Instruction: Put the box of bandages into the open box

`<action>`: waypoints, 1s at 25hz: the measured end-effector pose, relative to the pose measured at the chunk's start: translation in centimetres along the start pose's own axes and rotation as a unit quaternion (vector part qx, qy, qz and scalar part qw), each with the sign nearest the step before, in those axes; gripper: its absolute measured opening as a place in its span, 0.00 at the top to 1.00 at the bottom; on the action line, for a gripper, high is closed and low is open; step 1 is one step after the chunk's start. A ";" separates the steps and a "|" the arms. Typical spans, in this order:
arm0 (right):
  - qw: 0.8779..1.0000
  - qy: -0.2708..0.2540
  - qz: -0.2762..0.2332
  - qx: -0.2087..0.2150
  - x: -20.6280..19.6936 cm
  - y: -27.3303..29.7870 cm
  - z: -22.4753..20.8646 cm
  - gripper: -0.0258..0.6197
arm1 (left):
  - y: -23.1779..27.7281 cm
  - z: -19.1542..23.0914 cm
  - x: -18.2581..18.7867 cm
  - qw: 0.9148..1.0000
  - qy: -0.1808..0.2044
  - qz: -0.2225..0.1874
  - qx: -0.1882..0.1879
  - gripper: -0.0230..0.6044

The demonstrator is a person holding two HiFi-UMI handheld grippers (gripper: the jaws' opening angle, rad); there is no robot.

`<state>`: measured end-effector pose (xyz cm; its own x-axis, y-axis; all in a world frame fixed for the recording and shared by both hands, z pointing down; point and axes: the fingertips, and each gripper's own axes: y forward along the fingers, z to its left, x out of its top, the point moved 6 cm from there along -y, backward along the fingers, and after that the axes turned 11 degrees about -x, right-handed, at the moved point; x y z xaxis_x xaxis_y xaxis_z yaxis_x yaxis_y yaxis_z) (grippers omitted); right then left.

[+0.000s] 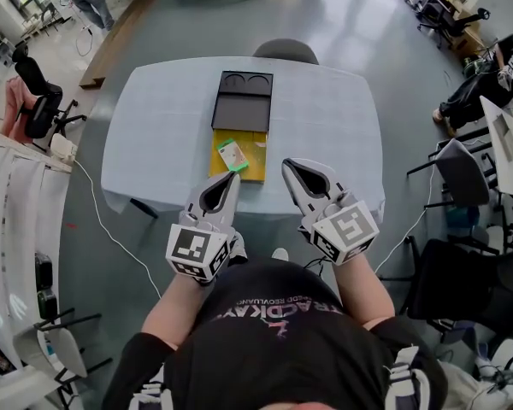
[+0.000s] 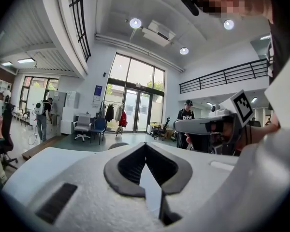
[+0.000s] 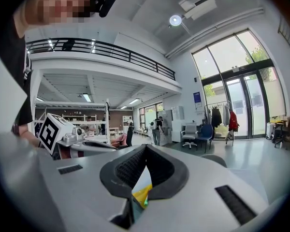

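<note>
A small green-and-white box of bandages (image 1: 232, 155) lies inside the yellow-lined open box (image 1: 250, 171) on the white table. The open box's black lid part (image 1: 244, 101) lies just beyond it. My left gripper (image 1: 232, 178) hovers over the table's near edge, just short of the yellow box. Its jaws are shut with nothing between them, and its tip (image 2: 145, 144) points out over the table. My right gripper (image 1: 288, 166) is level with it on the right, also shut and holding nothing. A sliver of yellow and green shows through the gap behind its closed tip (image 3: 145, 147).
The white-covered table (image 1: 154, 135) stands on a grey floor with a grey chair (image 1: 285, 51) at its far side. Office chairs and desks (image 1: 487, 152) crowd the right side. A cable (image 1: 103, 220) runs across the floor on the left. A person (image 1: 92, 0) stands far back left.
</note>
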<state>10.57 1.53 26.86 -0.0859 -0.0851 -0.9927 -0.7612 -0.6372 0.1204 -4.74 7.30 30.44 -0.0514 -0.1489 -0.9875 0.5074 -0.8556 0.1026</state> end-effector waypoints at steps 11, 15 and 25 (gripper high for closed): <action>1.000 0.003 0.014 0.008 -1.6 -0.5 -0.1 0.95 | 0.0 -0.9 -1.3 1.000 -0.011 0.011 0.007 0.94; 1.000 0.000 0.012 0.011 -1.6 -0.5 -0.1 0.95 | 0.0 -1.0 -1.3 1.000 -0.009 0.012 0.007 0.94; 1.000 -0.001 0.016 0.016 -1.8 -0.5 -0.3 0.95 | 0.4 -1.5 -1.0 1.000 -0.004 0.015 0.003 0.94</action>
<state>11.30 1.77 28.62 -0.1119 -0.1042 -0.9882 -0.7783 -0.6091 0.1524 -3.22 7.89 31.29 -0.0431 -0.1786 -0.9830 0.5042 -0.8533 0.1329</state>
